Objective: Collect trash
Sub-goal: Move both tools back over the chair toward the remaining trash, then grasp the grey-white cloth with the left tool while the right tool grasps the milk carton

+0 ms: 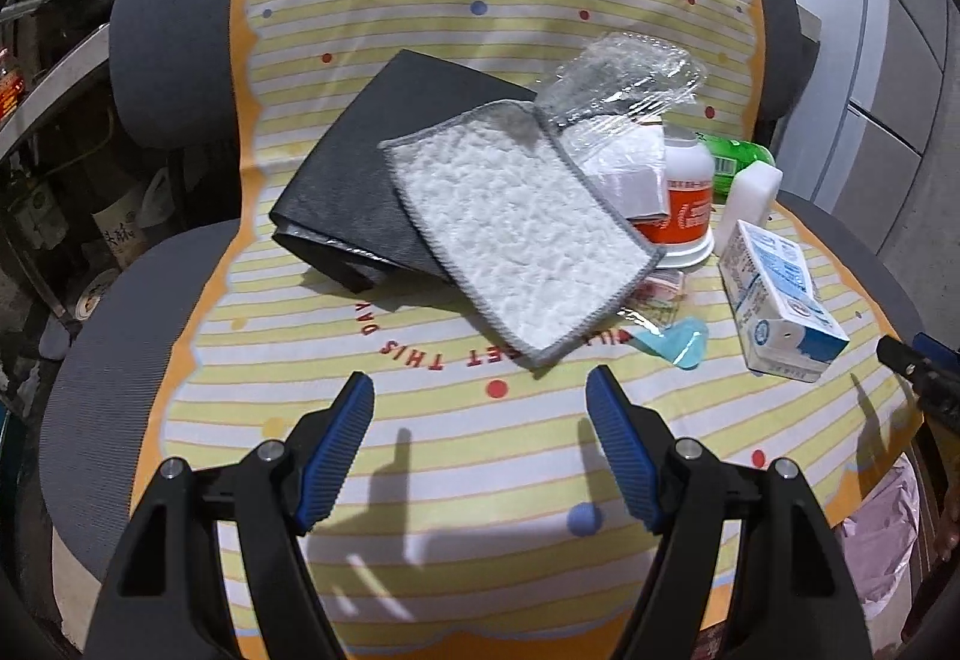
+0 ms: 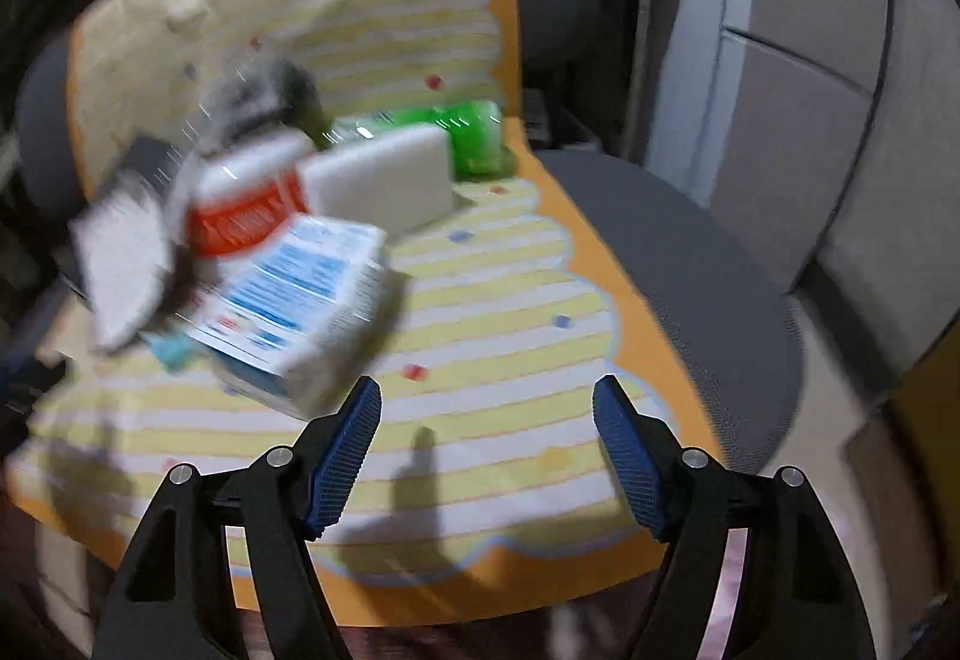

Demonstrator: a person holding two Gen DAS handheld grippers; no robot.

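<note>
Both claws hang wide apart and empty above a grey office chair (image 1: 168,60) draped in a yellow-striped, polka-dot cloth (image 1: 480,456).

Ahead of the left gripper (image 1: 480,390), just beyond its blue fingertips (image 1: 354,408), a white dishcloth with grey stitched edging (image 1: 516,234) lies tilted over a folded dark grey cloth (image 1: 372,156). Crumpled clear plastic wrap (image 1: 624,84) sits farther ahead and to the right, beside a white bottle with an orange label (image 1: 684,192), a white sponge block (image 1: 750,192) and a green packet (image 1: 738,156). A blue-and-white milk carton (image 1: 774,294) lies on its side, ahead and well right of the fingers, with a scrap of light-blue plastic (image 1: 678,342) near the dishcloth's lower corner.

From the right gripper (image 2: 486,396), in a motion-blurred view, the same carton (image 2: 300,306) lies just ahead-left of its left fingertip. A pink bag (image 1: 882,534) shows below the seat's right edge.
</note>
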